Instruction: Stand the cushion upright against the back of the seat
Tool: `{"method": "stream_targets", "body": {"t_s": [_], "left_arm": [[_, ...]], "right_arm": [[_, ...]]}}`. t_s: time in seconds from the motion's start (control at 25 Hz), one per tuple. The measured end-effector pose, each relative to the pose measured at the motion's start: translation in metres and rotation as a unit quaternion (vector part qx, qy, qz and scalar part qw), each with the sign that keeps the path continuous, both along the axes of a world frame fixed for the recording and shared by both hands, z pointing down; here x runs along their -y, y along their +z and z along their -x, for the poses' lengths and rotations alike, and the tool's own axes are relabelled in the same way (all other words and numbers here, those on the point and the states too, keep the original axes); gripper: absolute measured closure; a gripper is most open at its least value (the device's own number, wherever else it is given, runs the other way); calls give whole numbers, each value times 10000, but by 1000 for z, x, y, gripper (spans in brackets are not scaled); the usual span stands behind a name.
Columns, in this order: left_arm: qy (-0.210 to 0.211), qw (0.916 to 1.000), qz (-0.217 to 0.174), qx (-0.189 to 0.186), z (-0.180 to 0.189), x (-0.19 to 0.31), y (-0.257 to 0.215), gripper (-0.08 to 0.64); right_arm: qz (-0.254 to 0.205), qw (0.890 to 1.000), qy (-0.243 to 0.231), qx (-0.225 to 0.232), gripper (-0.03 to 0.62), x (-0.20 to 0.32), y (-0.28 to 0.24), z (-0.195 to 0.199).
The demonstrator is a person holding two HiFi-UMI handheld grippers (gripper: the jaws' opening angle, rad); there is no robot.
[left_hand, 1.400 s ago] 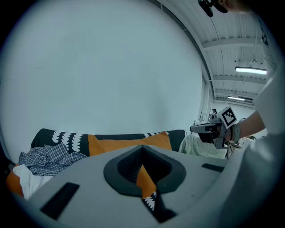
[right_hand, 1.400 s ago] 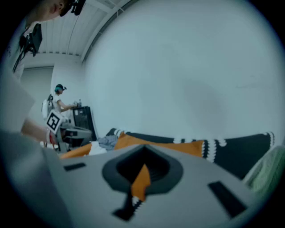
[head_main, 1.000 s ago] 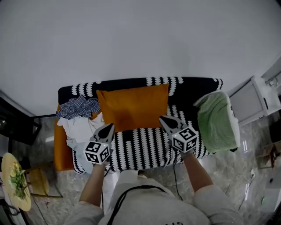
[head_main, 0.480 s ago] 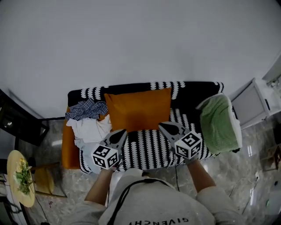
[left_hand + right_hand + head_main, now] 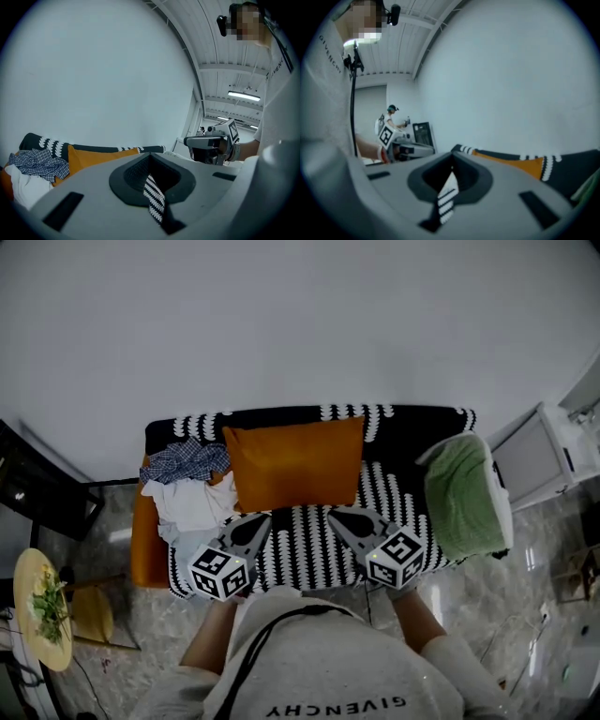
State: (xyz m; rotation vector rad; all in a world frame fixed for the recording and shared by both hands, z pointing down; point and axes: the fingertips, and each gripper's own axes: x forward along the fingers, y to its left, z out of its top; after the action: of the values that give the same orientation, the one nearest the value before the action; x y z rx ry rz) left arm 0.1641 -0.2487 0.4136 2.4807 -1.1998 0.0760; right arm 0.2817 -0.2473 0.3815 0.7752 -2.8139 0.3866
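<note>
Orange cushion is standing upright against the back of the sofa.
The left gripper and right gripper are hovering over the striped seat just before it, jaws pressed together, gripping nothing.

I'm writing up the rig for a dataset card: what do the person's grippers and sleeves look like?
The left gripper and right gripper each have pointed grey tongs with dark insides and carry a white cube printed with black square markers. The person wears a light grey shirt, and a black cable crosses it.
</note>
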Motion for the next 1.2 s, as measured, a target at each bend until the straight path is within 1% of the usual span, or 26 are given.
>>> {"method": "stream_targets", "body": {"t_s": [0.24,0.44,0.56,0.64,0.76,1.2], "left_arm": [[234,9997,-40,-108,-11,-6,-12,535],[665,9975,-228,112,-28,-12,-23,535],[840,9962,-231,-20,-36,-16,-30,535],[878,9958,-200,-140,-38,-13,-33,535],[893,9958,-143,-150,-37,-8,-30,535],[759,9962,271,-337,-29,6,-13,535]], "right_arm": [[93,9998,-183,50,575,-17,-4,10],[148,9995,-231,165,575,-23,-13,11],[198,9991,-270,256,575,-23,-21,10],[176,9989,-282,329,575,-19,-27,10],[198,9986,-260,404,575,-14,-31,11],[539,9971,-292,443,575,-4,-14,8]]}}
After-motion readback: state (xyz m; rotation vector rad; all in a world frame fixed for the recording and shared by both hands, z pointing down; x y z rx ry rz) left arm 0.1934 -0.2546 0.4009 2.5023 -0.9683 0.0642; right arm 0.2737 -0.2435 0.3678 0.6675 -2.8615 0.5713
